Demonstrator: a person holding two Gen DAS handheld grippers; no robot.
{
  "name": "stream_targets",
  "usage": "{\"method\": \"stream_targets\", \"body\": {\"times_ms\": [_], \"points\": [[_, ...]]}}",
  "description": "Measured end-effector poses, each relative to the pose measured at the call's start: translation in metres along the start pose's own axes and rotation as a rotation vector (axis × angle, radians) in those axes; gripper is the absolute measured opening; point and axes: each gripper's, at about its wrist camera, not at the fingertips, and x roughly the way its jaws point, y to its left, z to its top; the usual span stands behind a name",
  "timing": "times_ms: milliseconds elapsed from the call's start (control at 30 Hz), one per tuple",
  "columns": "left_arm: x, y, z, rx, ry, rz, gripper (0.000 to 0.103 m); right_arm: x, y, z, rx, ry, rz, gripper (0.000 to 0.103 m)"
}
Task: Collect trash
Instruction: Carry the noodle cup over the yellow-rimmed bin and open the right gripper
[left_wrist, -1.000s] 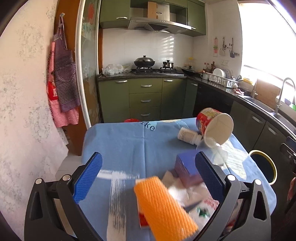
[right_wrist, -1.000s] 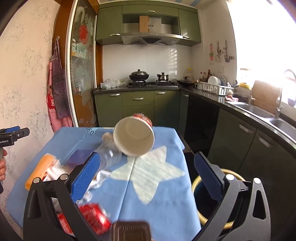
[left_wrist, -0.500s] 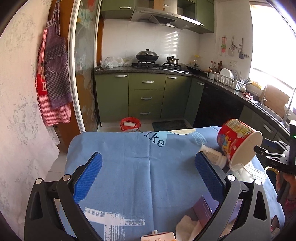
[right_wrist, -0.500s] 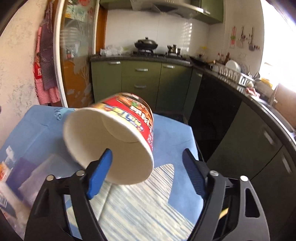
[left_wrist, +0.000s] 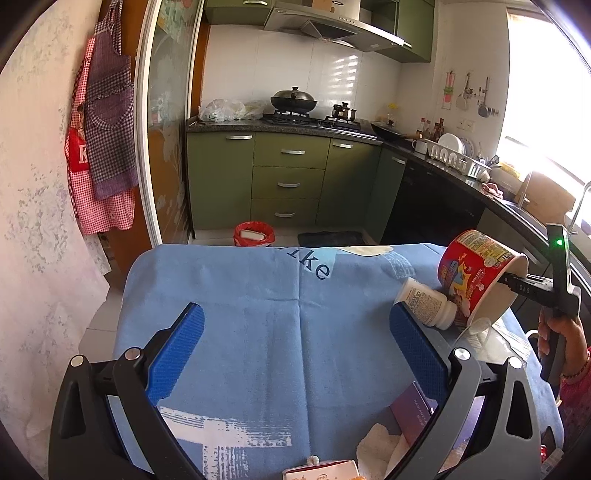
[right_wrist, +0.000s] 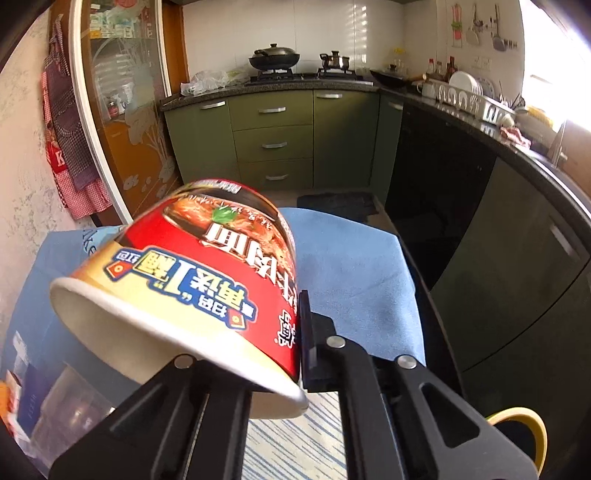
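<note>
A red instant-noodle cup (right_wrist: 207, 280) lies tilted on its side over the blue tablecloth (right_wrist: 354, 266). My right gripper (right_wrist: 295, 332) is shut on its rim, with one finger outside the wall and the other hidden inside the cup. The left wrist view shows the same cup (left_wrist: 476, 269) at the table's right edge, pinched by the right gripper (left_wrist: 517, 280) in a person's hand. A white pill bottle (left_wrist: 428, 304) lies against the cup. My left gripper (left_wrist: 295, 339) hangs open over bare tablecloth, holding nothing.
A clear plastic cup (right_wrist: 70, 406), a purple box (left_wrist: 413, 410), white tissue (left_wrist: 380, 443) and a carton (left_wrist: 321, 470) lie near the table's front. A yellow-rimmed bin (right_wrist: 524, 424) stands below the table's right side. A red bin (left_wrist: 253, 232) is on the floor beyond.
The right gripper came in to the noodle cup and closed on its rim. The left gripper moved off the trash pile; the orange item has left its view.
</note>
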Motion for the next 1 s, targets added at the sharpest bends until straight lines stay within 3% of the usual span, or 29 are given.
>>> {"method": "stream_targets", "body": {"times_ms": [200, 367, 567, 733, 1000], "points": [[-0.005, -0.004, -0.001, 0.02, -0.009, -0.024, 0.099, -0.018, -0.02, 0.023, 0.108, 0.119, 0.086, 0.002], [-0.013, -0.009, -0.002, 0.025, -0.018, -0.051, 0.099, -0.066, -0.074, 0.029, 0.235, 0.234, 0.111, 0.002], [-0.026, -0.02, -0.004, 0.044, -0.036, -0.078, 0.099, -0.114, -0.171, -0.025, 0.387, 0.449, 0.058, 0.003], [-0.037, -0.029, -0.003, 0.066, -0.052, -0.089, 0.099, -0.109, -0.227, -0.09, 0.419, 0.682, -0.043, 0.003], [-0.047, -0.036, -0.002, 0.077, -0.064, -0.089, 0.099, -0.066, -0.271, -0.13, 0.494, 0.803, -0.091, 0.007]]}}
